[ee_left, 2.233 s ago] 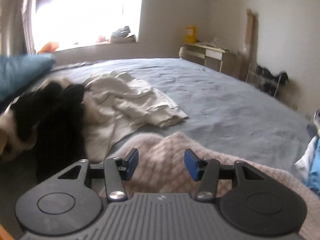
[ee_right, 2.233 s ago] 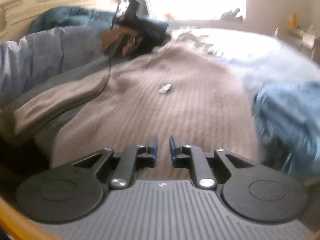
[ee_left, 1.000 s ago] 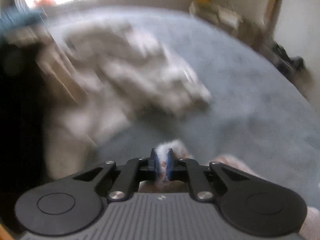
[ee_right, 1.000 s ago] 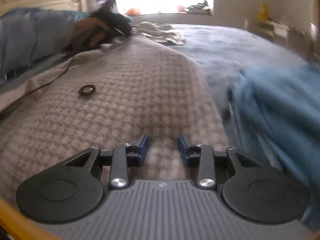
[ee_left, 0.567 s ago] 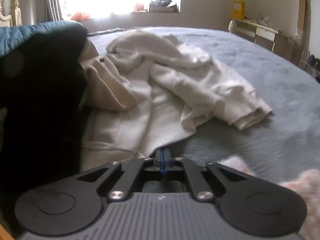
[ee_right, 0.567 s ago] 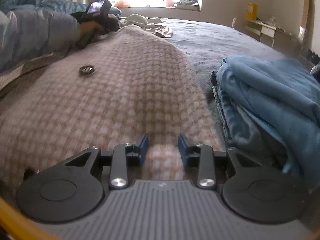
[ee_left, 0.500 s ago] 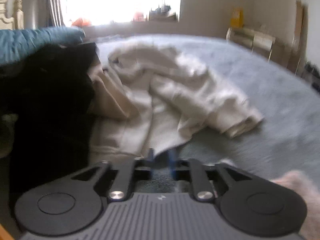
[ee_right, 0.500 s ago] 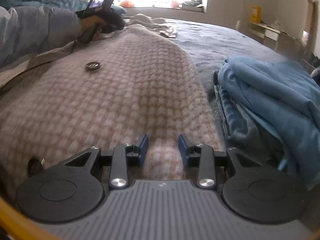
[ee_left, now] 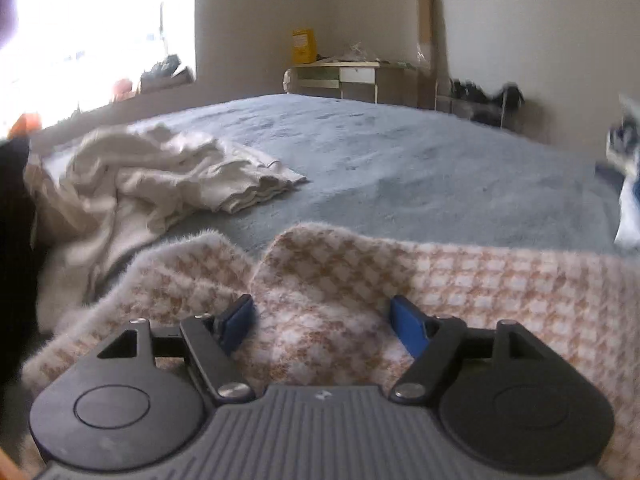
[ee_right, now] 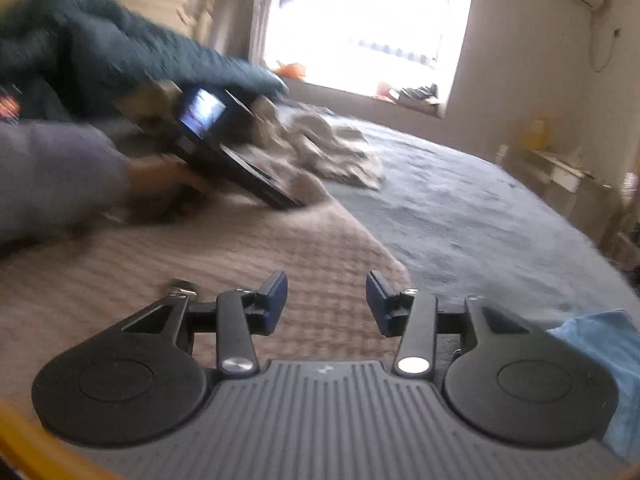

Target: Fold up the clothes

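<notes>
A fuzzy pink-and-white houndstooth garment [ee_left: 460, 280] lies spread on the blue-grey bed. My left gripper [ee_left: 324, 325] is open just above its wavy edge, with a rounded flap of the cloth between the blue pads [ee_left: 408, 328]. My right gripper [ee_right: 327, 302] is also open, low over the same garment [ee_right: 280, 248], with nothing between its fingers. A dark button [ee_right: 182, 286] sits on the cloth just left of it. The right wrist view shows the other hand-held gripper [ee_right: 224, 152], blurred, held by a grey-sleeved hand [ee_right: 60, 176] at the garment's far edge.
A crumpled cream garment [ee_left: 172, 172] lies on the bed [ee_left: 420, 160] beyond the houndstooth piece, beside a black garment [ee_left: 16, 240]. Blue folded clothes [ee_right: 608, 344] lie at the right. A teal duvet [ee_right: 100, 48] is piled by the headboard. A desk [ee_left: 352, 76] stands by the far wall.
My left gripper, shut half a second ago near the cream garment, has opened wide and now sits over the houndstooth edge. My right gripper has opened wider and swung left, toward the headboard.
</notes>
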{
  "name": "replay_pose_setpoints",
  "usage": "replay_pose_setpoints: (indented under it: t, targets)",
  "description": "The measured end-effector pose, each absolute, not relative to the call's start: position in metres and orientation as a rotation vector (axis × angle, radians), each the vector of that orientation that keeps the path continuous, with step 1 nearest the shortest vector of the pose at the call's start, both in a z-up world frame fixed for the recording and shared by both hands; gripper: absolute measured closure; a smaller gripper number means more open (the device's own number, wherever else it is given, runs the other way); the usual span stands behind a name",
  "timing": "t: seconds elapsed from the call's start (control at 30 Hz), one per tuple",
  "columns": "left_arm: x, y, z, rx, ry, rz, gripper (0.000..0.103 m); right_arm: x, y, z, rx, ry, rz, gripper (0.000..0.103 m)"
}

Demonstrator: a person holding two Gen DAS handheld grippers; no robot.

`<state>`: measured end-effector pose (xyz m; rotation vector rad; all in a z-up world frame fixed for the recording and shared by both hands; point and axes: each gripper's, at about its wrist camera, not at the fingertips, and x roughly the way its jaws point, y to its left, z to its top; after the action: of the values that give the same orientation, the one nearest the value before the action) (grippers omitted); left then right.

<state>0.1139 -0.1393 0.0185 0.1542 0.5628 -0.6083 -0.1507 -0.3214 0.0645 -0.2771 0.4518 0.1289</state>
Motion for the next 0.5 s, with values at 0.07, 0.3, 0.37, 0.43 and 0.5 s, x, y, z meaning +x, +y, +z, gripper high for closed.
replay_pose_setpoints:
  t: [0.07, 0.3, 0.37, 0.43, 0.5]
  targets:
    - [0.114, -0.139, 0.02, 0.147, 0.561, -0.608, 0.029, -0.128, -0.324, 0.043, -0.281, 0.563, 0.062, 0.056]
    - [0.112, -0.131, 0.017, 0.097, 0.612, -0.581, 0.028, -0.145, -0.352, 0.027, -0.067, 0.625, 0.071, 0.057]
    - [0.107, -0.121, 0.018, 0.048, 0.63, -0.557, 0.028, -0.157, -0.352, 0.025, -0.081, 0.62, 0.056, 0.057]
    - [0.097, -0.107, 0.02, 0.013, 0.646, -0.517, 0.028, -0.163, -0.348, 0.028, -0.108, 0.628, 0.035, 0.057]
    - [0.09, -0.093, 0.02, -0.02, 0.66, -0.518, 0.028, -0.174, -0.346, 0.026, -0.135, 0.636, 0.019, 0.057]
